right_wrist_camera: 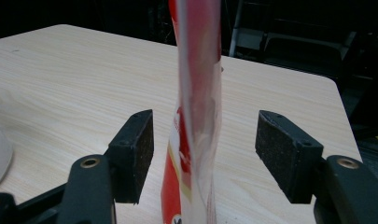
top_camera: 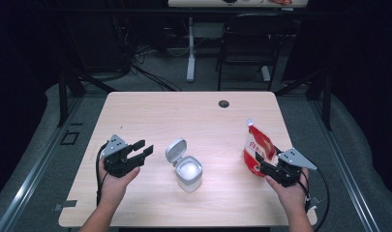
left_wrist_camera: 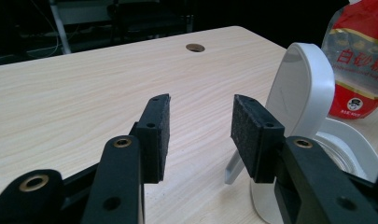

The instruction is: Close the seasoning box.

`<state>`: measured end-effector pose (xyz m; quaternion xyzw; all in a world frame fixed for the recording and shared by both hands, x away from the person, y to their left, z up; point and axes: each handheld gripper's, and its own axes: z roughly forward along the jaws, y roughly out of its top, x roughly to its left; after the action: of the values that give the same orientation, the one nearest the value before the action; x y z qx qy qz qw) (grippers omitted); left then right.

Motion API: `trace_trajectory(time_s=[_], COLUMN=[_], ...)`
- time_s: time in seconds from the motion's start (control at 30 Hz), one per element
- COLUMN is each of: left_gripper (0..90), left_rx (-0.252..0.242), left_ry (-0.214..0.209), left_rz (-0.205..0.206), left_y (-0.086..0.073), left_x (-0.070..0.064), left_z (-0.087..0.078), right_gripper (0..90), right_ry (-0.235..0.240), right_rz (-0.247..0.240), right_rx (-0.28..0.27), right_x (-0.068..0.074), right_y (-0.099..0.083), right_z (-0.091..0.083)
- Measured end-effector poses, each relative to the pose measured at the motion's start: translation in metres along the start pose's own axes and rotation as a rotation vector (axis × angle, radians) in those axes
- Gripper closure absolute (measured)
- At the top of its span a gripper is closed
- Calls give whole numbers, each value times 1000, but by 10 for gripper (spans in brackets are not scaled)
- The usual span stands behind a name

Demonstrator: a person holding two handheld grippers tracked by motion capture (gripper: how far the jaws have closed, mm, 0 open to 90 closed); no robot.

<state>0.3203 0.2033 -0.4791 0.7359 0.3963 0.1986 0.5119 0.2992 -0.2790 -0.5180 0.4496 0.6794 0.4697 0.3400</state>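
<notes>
Grippers: two, the left gripper (top_camera: 144,149) at the lower left of the high view, the right gripper (top_camera: 261,163) at its lower right.
Hands: two, the left hand (top_camera: 113,183) and the right hand (top_camera: 289,193), both at the bottom edge of the high view.
Red-and-white bags: one, the bag (top_camera: 258,147), right of centre.
White containers: one, the container (top_camera: 188,172), with one hinged lid (top_camera: 175,151), at the centre.
Tables: two, the wooden table (top_camera: 184,116) at the centre, a second table (top_camera: 208,3) along the top edge.
Cable holes: one, the hole (top_camera: 223,104), upper middle of the tabletop.
Chairs: one, the chair (top_camera: 247,38), upper right.
</notes>
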Motion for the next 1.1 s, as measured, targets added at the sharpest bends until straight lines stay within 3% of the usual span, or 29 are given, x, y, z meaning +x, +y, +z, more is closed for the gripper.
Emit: trace_trajectory(time_s=[0.57,1.1], left_gripper=[620,703], left_rx=[7,16], left_ry=[-30,-93], left_rz=[16,54], left_y=[3,5], left_x=[-8,-29], left_z=[4,13], right_gripper=[368,368], right_ry=[-17,-18], right_rz=[-7,-2], right_rx=[-13,-23], right_x=[3,4], right_y=[1,1], right_z=[-10,-12])
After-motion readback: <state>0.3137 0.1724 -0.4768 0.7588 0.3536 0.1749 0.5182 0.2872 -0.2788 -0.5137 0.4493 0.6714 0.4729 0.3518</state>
